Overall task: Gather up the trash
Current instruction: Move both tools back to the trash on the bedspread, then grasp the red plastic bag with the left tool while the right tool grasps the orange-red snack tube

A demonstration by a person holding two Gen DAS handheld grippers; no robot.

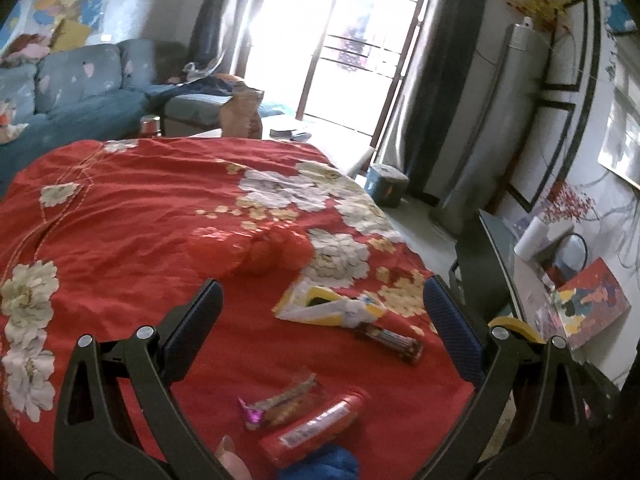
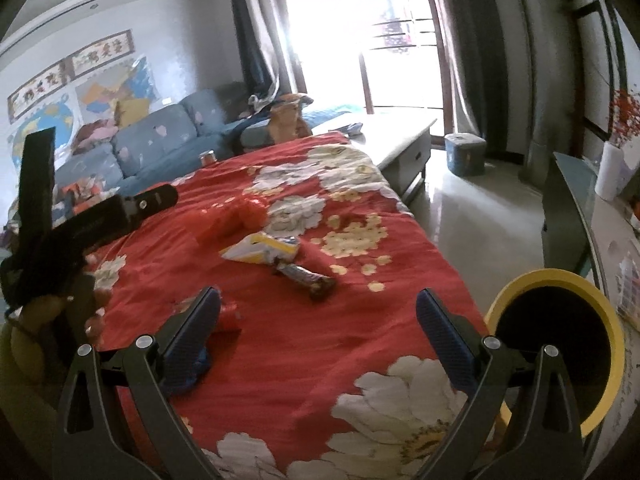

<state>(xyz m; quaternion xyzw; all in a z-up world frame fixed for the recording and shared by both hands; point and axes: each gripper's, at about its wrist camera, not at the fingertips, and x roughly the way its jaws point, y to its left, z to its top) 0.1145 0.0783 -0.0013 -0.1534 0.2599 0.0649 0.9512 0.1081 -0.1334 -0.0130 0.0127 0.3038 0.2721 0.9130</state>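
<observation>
Left wrist view: left gripper (image 1: 322,316) wide open, empty, above red cloth (image 1: 120,220). Red tube (image 1: 314,426) and clear wrapper (image 1: 284,400) lie just below it, long axes slanting up-right; dark bar (image 1: 390,342) and yellow packet (image 1: 328,306) sit farther ahead. Right wrist view: right gripper (image 2: 318,316) wide open, empty; bar (image 2: 306,276) just ahead, slanting down-right; bin (image 2: 556,346) at right. Right appears nearer the bar.

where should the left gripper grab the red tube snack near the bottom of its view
Grip the red tube snack across its narrow middle, coming down from above. It lies flat on the red floral cloth at a diagonal, so turn the open left gripper until its fingers straddle the long axis, clear of the clear wrapper beside it.
</observation>
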